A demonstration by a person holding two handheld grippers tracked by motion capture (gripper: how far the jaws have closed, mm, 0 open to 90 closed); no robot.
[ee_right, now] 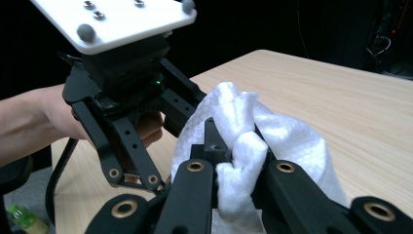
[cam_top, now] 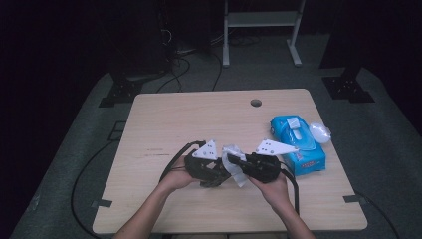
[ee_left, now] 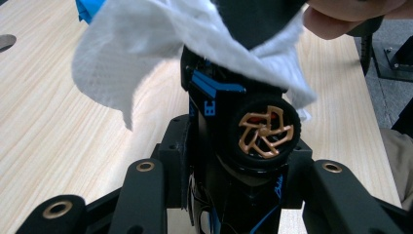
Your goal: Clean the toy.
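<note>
Jaws — right gripper [ee_right: 234, 161] pinching tissue [ee_right: 243, 146] | wipes pack [cam_top: 297, 144] beside right hand [cam_top: 271, 186]

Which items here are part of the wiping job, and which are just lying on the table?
In use:
- toy car, black and blue with an orange-spoked wheel, clamped in the left gripper
- white wet wipe, pinched in the right gripper, draped over the car

Lying about:
- blue wet-wipe pack
- clear plastic piece beside the pack
</note>
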